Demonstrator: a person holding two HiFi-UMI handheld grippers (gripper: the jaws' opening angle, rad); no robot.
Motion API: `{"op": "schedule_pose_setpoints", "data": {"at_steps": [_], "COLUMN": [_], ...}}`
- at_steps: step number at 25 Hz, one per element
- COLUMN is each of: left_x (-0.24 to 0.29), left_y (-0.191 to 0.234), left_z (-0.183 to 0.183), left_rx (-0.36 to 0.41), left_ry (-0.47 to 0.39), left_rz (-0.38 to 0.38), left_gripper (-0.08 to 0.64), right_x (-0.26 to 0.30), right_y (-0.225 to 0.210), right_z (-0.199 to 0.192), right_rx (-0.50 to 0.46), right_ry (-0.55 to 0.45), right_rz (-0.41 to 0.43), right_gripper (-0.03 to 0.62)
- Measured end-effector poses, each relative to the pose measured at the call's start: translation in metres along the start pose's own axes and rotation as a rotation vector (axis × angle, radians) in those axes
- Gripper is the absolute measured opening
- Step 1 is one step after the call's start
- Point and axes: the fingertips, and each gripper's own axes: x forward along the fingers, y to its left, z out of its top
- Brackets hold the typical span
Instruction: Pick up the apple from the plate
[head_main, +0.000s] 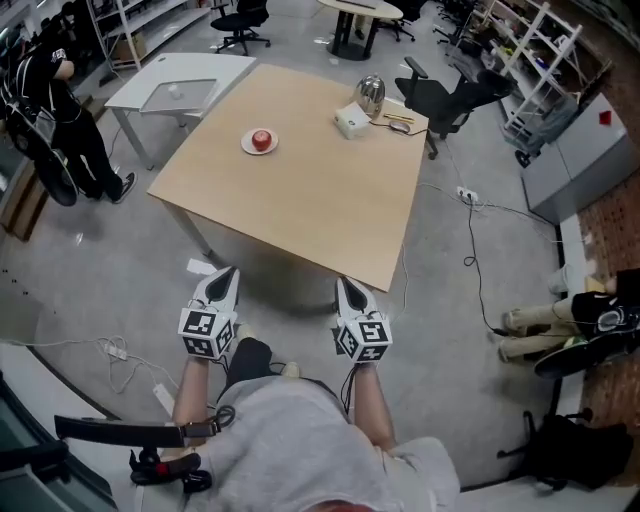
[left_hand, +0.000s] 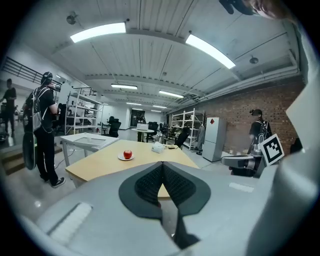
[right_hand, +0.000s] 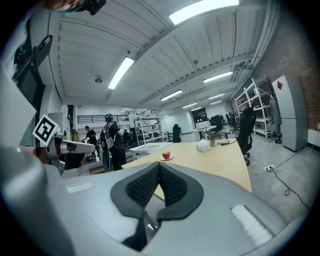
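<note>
Both claws are clenched on nothing: the left gripper (left_hand: 162, 165) has its dark ribbed jaws pressed together at the tips, and the right gripper (right_hand: 159, 166) looks the same, tips meeting with only air behind them. They hang side by side just off the near edge of the table (head_main: 300, 200), well apart from everything on it. The apple (head_main: 261, 139) sits far across the wooden top, towards the left, red and upright on a small white plate (head_main: 246, 147) with bare wood all round. Over to the right, at the far edge, stand a shiny kettle (head_main: 371, 95) and a white box (head_main: 352, 122).

I'd judge the apple firm and fairly light, but round and smooth, so it could squirt out of a poor grip. Taking it from the sides across its widest part looks best. The plate is loose and may slide if nudged.

The apple is too small here to show stem or bruises, its underside is hidden against the plate, and the small bits beside the kettle can't be made out
</note>
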Motion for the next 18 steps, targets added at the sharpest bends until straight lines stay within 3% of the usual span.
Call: {"op": "schedule_pose_setpoints", "data": {"at_steps": [8,18], "left_x": [0.029,0.126], "left_y": [0.014,0.063], "left_z": [0.001,0.008], "left_rx": [0.006,-0.008], "left_ry": [0.017,0.043], "left_rz": [0.014,-0.022], "left_gripper": [0.020,0.020], "right_x": [0.022,0.092], "right_y": [-0.019,-0.053], "right_z": [0.000,0.003], "right_rx": [-0.009,-0.018], "right_ry": [0.036,0.107], "right_rz": [-0.009,-0.054], "right_gripper": [0.006,0.006]}}
